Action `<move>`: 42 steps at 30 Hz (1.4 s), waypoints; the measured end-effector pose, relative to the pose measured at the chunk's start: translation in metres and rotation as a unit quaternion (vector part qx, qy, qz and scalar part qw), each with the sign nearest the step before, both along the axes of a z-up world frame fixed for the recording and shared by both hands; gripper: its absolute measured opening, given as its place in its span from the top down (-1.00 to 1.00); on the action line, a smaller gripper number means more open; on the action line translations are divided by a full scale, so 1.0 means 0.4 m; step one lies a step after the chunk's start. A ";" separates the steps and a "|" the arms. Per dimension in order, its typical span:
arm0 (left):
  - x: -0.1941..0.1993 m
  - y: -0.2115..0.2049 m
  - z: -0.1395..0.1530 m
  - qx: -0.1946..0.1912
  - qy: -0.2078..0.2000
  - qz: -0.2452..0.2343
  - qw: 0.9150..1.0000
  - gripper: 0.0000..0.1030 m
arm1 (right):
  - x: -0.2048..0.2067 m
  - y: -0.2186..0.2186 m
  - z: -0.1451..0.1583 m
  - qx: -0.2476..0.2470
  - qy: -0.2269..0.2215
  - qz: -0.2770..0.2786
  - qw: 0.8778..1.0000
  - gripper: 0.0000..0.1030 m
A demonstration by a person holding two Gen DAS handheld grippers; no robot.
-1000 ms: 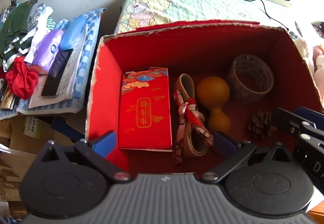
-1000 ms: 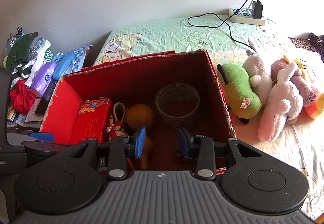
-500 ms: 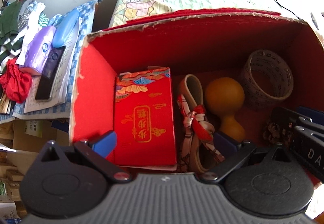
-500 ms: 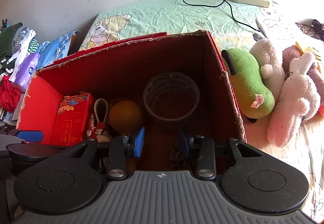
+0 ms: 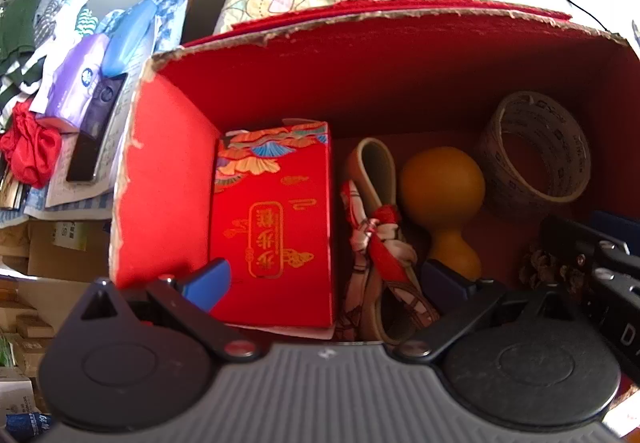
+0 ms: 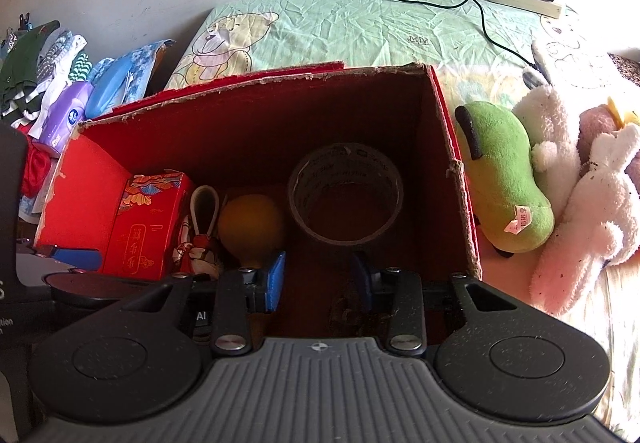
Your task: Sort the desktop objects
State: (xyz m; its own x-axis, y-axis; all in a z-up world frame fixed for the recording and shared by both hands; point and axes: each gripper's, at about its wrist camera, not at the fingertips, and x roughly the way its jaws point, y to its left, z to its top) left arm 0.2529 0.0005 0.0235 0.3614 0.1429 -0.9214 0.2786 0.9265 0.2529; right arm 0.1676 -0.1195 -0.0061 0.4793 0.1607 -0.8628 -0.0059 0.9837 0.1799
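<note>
Left tongs [image 5: 324, 283] gape wide and empty over the box [image 5: 168, 171], straddling the red packet [image 5: 276, 219] and the ribboned strap [image 5: 376, 239]; the gourd [image 5: 440, 187] lies just right of them. Right tongs [image 6: 320, 275], half open and empty, hang above the pinecone [image 6: 348, 313], tape roll [image 6: 346, 193] just ahead. I would lower straight down, centre the cone, then close gently.

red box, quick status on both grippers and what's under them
Left gripper open over gift box. Right gripper open, empty, above pine cone. Red box also holds gourd and tape roll. Nothing in the way.
</note>
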 end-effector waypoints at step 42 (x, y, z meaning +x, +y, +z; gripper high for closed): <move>-0.036 0.014 -0.026 -0.007 0.019 -0.037 0.999 -0.95 | -0.053 0.024 -0.012 -0.011 0.014 -0.078 0.997 0.14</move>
